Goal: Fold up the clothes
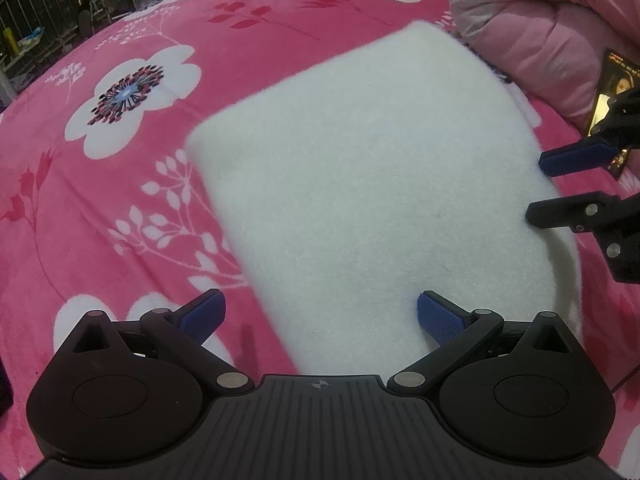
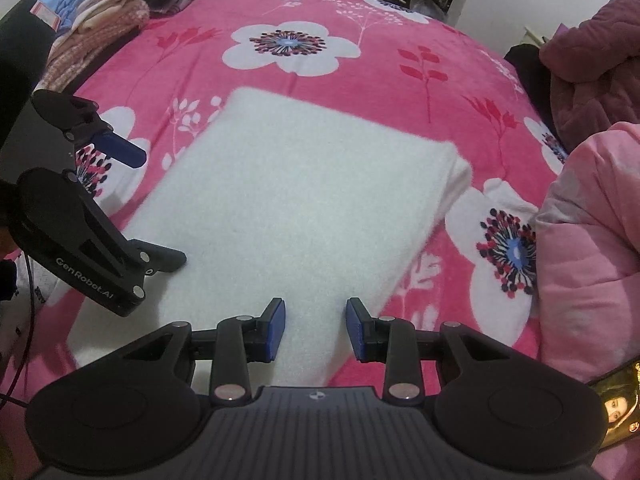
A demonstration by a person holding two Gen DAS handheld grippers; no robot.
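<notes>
A white fluffy garment lies folded into a flat rectangle on the pink flowered blanket. My left gripper hovers over the garment's near left corner, its blue pads spread wide with nothing between them. Seen from the right wrist, the left gripper stands open at the garment's left edge. My right gripper is over the garment's near edge, with a narrow gap between its pads and only cloth below. In the left wrist view, the right gripper sits at the garment's right edge.
A stack of folded clothes lies at the back left of the bed. A pink padded jacket and a dark maroon one are heaped on the right. A phone showing a picture lies beside the pink jacket.
</notes>
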